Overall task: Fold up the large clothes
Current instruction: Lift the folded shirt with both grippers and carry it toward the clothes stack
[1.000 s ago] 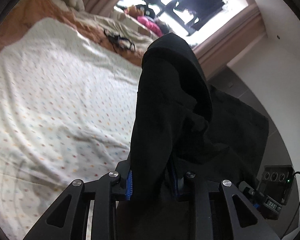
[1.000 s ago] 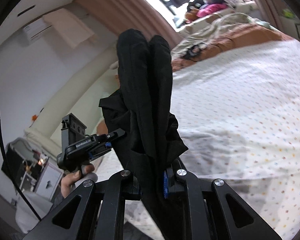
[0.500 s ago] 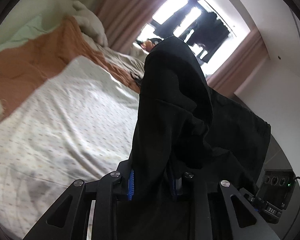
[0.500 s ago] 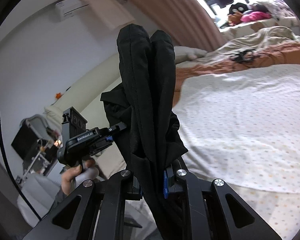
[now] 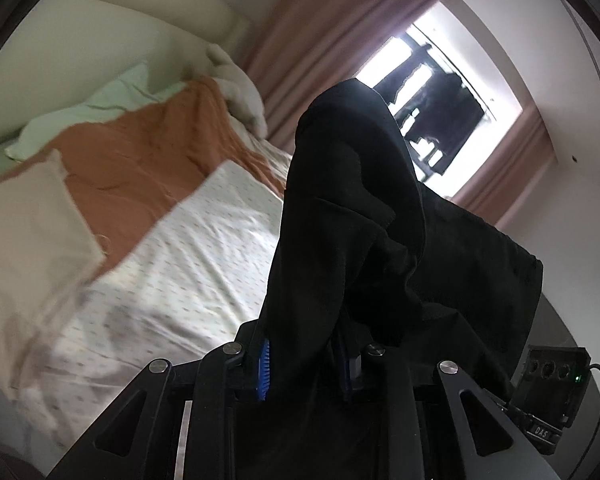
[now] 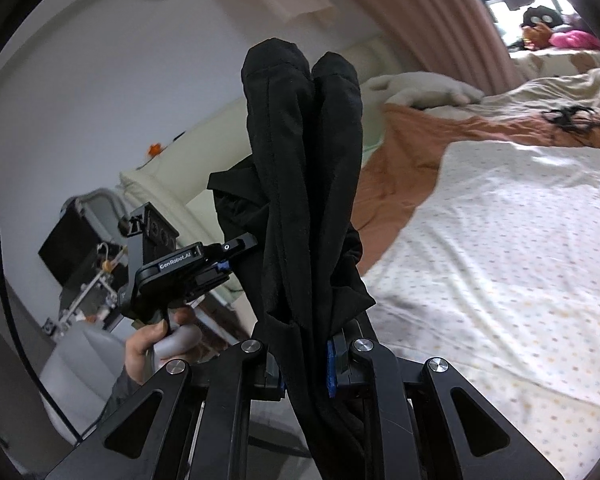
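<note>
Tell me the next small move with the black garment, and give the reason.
Probably draw the two tongs apart to stretch the cloth flat, then lower it toward the dotted sheet. Both the left tongs and right tongs are shut on the black garment, which is bunched and draped over each of them, held up above the bed rather than lying on it.

The bed [image 6: 500, 248] carries a dotted white sheet [image 5: 188, 264] and a rumpled orange blanket [image 5: 140, 160].

The black garment [image 5: 352, 240] hangs bunched above the bed [image 5: 188, 264], off its dotted sheet. It stands up in two rounded folds [image 6: 304, 168], and a wider panel spreads sideways, slack and creased.
</note>
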`<move>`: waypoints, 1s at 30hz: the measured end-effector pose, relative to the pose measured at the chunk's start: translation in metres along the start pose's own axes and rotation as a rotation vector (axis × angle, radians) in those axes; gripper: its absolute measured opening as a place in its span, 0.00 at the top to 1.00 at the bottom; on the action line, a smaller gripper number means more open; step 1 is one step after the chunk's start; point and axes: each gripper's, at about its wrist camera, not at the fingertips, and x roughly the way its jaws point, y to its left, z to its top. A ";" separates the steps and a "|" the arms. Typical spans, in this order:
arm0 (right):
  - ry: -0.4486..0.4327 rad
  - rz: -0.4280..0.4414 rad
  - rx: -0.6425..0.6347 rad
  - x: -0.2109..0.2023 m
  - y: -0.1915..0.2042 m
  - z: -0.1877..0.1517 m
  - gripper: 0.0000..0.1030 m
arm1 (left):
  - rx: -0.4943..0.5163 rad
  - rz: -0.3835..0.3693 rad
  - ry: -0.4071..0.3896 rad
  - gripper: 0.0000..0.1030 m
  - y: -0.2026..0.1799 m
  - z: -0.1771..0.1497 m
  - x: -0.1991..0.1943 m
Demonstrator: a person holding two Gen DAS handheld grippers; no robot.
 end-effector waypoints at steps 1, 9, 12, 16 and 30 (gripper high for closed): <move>0.008 0.008 -0.010 0.009 0.007 0.001 0.86 | -0.005 0.007 -0.011 0.76 0.008 0.005 -0.007; 0.078 0.072 -0.066 0.088 0.061 0.006 0.86 | -0.058 0.053 -0.095 0.76 0.078 0.037 -0.071; 0.096 0.103 -0.082 0.118 0.080 0.008 0.86 | -0.063 0.074 -0.122 0.76 0.099 0.050 -0.090; 0.118 0.145 -0.098 0.153 0.104 0.009 0.86 | -0.061 0.123 -0.159 0.77 0.128 0.068 -0.120; 0.170 0.316 -0.044 0.256 0.143 0.008 0.85 | -0.060 0.270 -0.241 0.77 0.200 0.115 -0.180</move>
